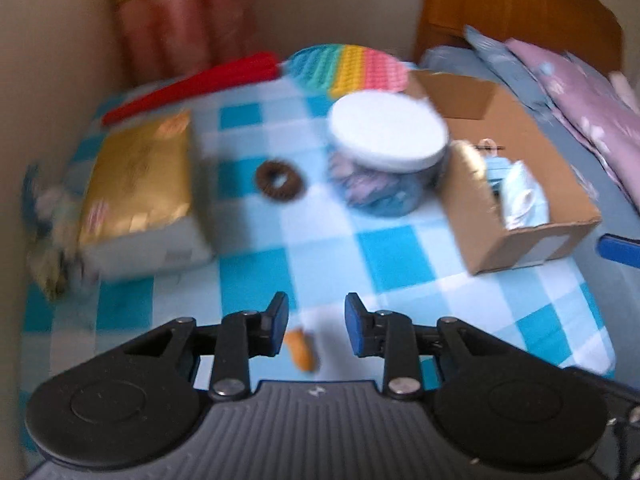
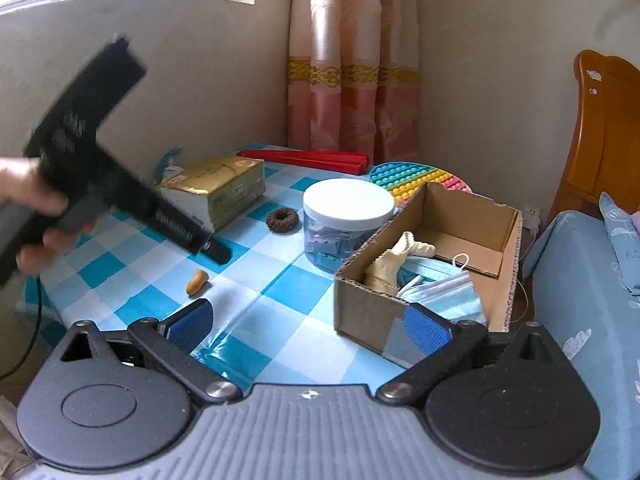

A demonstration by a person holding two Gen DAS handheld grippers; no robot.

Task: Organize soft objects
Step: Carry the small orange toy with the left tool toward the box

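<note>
— What sits between the left tongs?
— A small orange earplug on the checked table, the jaws apart and clear of it.
— And farther off?
— A brown hair tie, a white-lidded jar right of it, then a cardboard box holding face masks

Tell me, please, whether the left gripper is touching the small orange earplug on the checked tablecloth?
Apart. In the right wrist view, the left gripper tips hang above the orange earplug, with tablecloth showing between them.
</note>
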